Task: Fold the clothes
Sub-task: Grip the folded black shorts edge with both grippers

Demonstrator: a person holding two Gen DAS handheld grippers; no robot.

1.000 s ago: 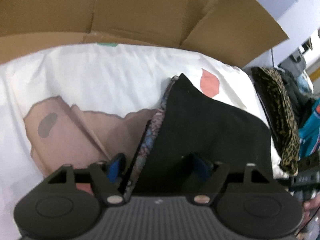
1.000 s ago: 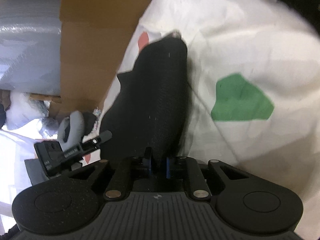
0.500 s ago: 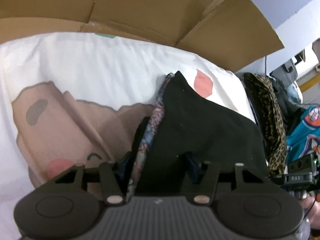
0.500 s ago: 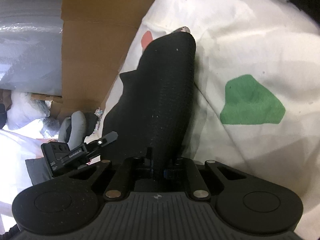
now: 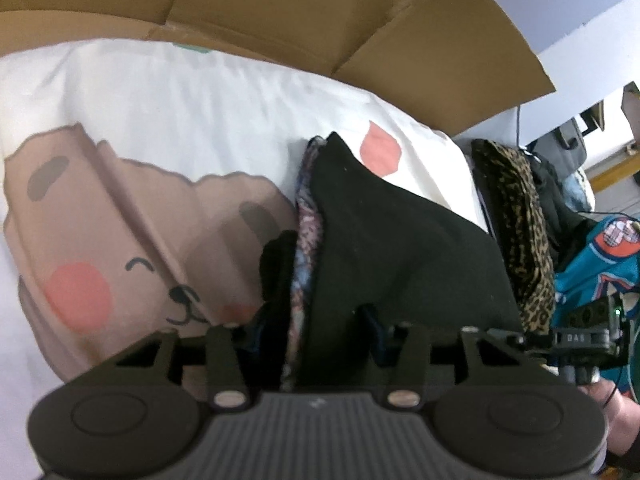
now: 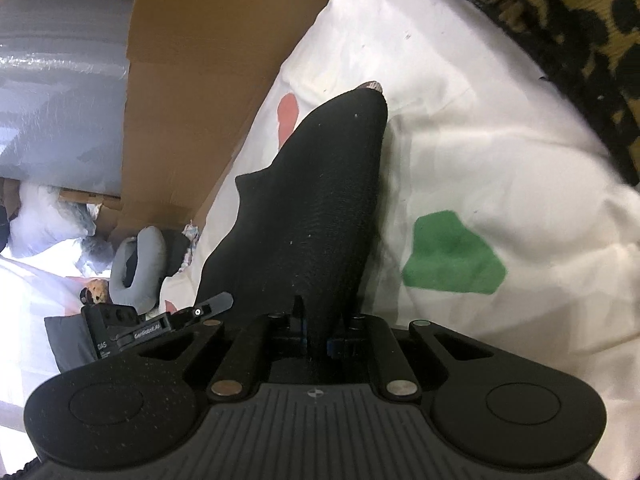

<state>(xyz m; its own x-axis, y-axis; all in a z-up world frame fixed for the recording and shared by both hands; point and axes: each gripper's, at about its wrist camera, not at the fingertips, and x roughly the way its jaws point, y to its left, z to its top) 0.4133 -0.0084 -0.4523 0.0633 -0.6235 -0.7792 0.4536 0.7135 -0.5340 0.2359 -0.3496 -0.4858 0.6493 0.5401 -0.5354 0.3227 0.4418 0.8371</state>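
Observation:
A black garment (image 5: 400, 240) with a patterned blue-pink lining edge (image 5: 306, 224) is lifted off a white bedsheet (image 5: 180, 112). My left gripper (image 5: 316, 328) has its jaws wide around the thick bundle of cloth, gripping one end. My right gripper (image 6: 316, 336) is shut on the other end of the same black garment (image 6: 316, 208), which stretches away taut to a pointed corner. The other gripper shows at the left of the right wrist view (image 6: 132, 328).
The sheet carries a brown bear print (image 5: 132, 248), pink spots and a green patch (image 6: 452, 256). Cardboard panels (image 5: 280, 12) stand behind the bed. A leopard-print garment (image 5: 516, 220) and a teal jersey (image 5: 600, 264) lie at the right. A grey neck pillow (image 6: 136, 264) lies beyond.
Both grippers have risen and drawn back with the black garment. More of the bear print shows now. The left jaws have narrowed somewhat on the cloth.

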